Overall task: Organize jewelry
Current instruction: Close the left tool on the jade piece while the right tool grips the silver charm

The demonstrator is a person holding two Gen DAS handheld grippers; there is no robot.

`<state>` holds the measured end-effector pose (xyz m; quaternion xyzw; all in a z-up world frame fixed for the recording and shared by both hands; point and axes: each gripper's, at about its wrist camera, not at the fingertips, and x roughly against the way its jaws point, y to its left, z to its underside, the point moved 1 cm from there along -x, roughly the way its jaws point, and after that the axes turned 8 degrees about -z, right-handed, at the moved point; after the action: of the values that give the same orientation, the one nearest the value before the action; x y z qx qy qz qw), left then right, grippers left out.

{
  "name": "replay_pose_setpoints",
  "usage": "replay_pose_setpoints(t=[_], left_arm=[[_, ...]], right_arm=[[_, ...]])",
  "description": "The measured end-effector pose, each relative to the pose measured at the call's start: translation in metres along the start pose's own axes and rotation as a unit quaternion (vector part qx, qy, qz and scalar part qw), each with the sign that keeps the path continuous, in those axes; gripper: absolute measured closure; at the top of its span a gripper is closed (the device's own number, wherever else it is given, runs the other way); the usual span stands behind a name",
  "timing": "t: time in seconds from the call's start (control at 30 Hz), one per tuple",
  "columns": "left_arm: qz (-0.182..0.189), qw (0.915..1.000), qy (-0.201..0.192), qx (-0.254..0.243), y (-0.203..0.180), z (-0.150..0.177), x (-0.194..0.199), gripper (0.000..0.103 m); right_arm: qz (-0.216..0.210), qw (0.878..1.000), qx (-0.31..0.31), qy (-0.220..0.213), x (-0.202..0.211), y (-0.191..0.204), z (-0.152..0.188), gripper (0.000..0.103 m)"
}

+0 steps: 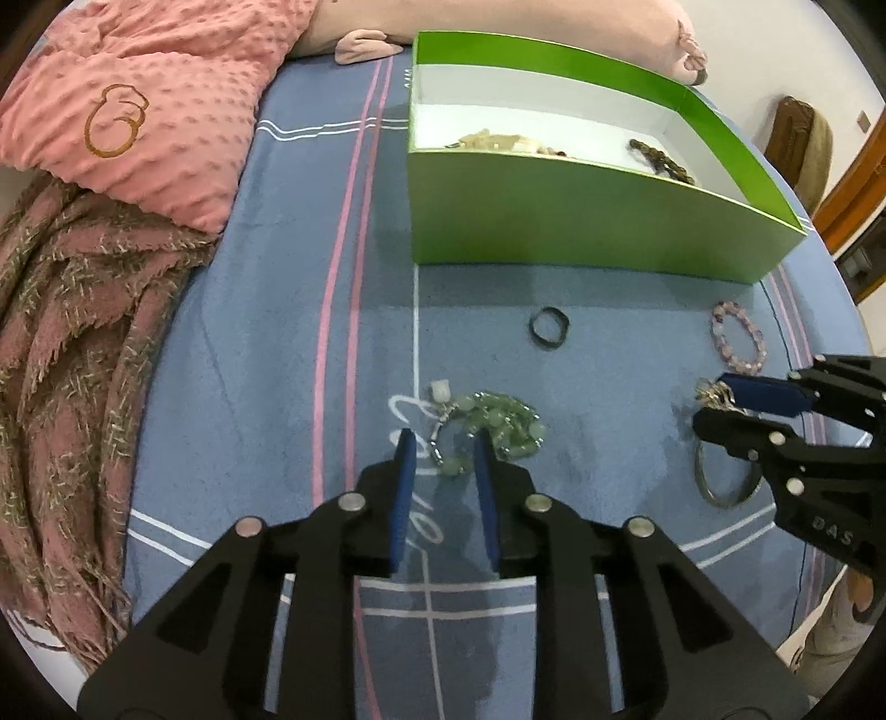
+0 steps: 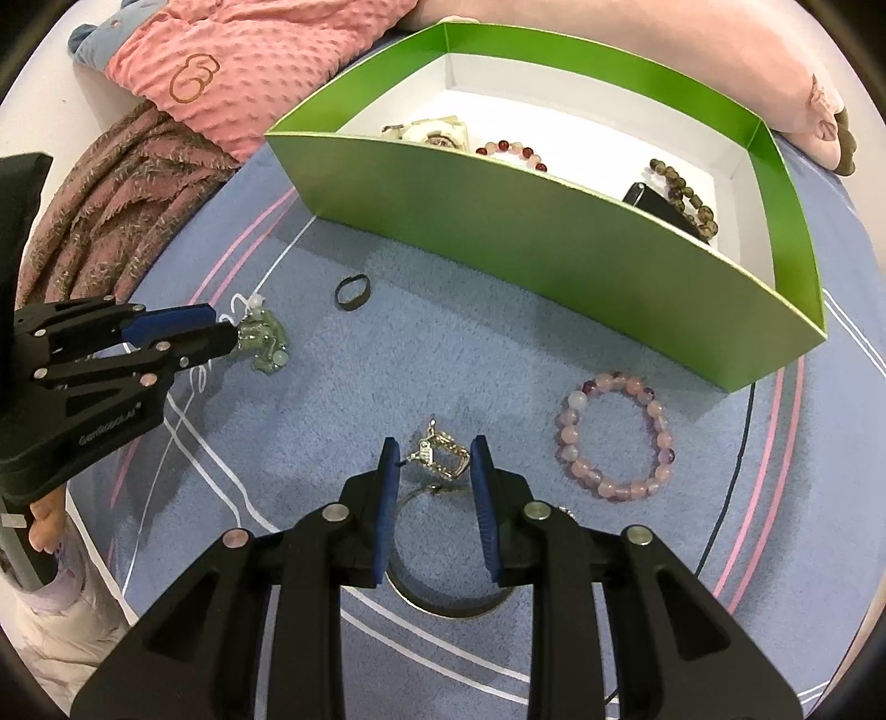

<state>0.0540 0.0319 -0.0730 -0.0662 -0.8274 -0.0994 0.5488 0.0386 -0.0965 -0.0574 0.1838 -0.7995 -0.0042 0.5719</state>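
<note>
A green box with a white inside (image 1: 581, 221) (image 2: 554, 243) stands on the blue bedsheet and holds several jewelry pieces. My left gripper (image 1: 443, 443) is open, its tips on either side of a green bead necklace (image 1: 498, 426) (image 2: 266, 343) lying on the sheet. My right gripper (image 2: 434, 459) (image 1: 714, 401) is open around a gold chain piece (image 2: 437, 457) on the sheet, above a metal bangle (image 2: 448, 598) (image 1: 725, 482). A pink bead bracelet (image 2: 614, 437) (image 1: 739, 335) and a small black ring (image 2: 353, 292) (image 1: 548, 327) lie loose.
A pink dotted pillow (image 1: 138, 111) (image 2: 249, 61) and a pink-brown fringed blanket (image 1: 61, 360) (image 2: 111, 205) lie at the left. A pale pink cushion (image 1: 498, 22) (image 2: 720, 55) lies behind the box. The bed edge runs along the right side in the left wrist view.
</note>
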Motion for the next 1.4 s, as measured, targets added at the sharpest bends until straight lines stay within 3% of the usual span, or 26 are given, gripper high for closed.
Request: replay_pose_setpoints(t=[0.37, 0.6, 0.63, 0.67, 0.7, 0.93, 1.4], left_arm=[[-0.016, 0.9983, 0.011, -0.056, -0.021, 0.0, -0.005, 0.072], [-0.016, 0.9981, 0.014, -0.058, -0.019, -0.005, -0.013, 0.063], [-0.013, 0.9982, 0.015, -0.056, -0.018, -0.005, -0.014, 0.066], [-0.003, 0.9986, 0.017, -0.05, -0.017, -0.006, -0.014, 0.078], [-0.001, 0.9986, 0.017, -0.049, -0.016, -0.007, -0.014, 0.083], [0.017, 0.9989, 0.013, -0.041, -0.018, -0.011, -0.012, 0.095], [0.03, 0.9987, -0.027, -0.031, -0.012, -0.006, 0.027, 0.095]], right_arm=[[-0.008, 1.0, -0.004, 0.004, -0.003, -0.002, -0.001, 0.077], [-0.006, 1.0, -0.001, 0.007, -0.005, -0.003, -0.001, 0.077], [-0.004, 1.0, -0.001, 0.006, -0.005, -0.004, -0.001, 0.077], [-0.004, 1.0, -0.001, 0.006, -0.005, -0.004, -0.002, 0.077], [-0.004, 1.0, -0.003, 0.006, -0.005, -0.003, -0.002, 0.077], [-0.003, 1.0, -0.005, 0.006, -0.006, -0.002, -0.001, 0.077], [-0.001, 1.0, -0.014, -0.022, 0.012, -0.003, 0.0, 0.077]])
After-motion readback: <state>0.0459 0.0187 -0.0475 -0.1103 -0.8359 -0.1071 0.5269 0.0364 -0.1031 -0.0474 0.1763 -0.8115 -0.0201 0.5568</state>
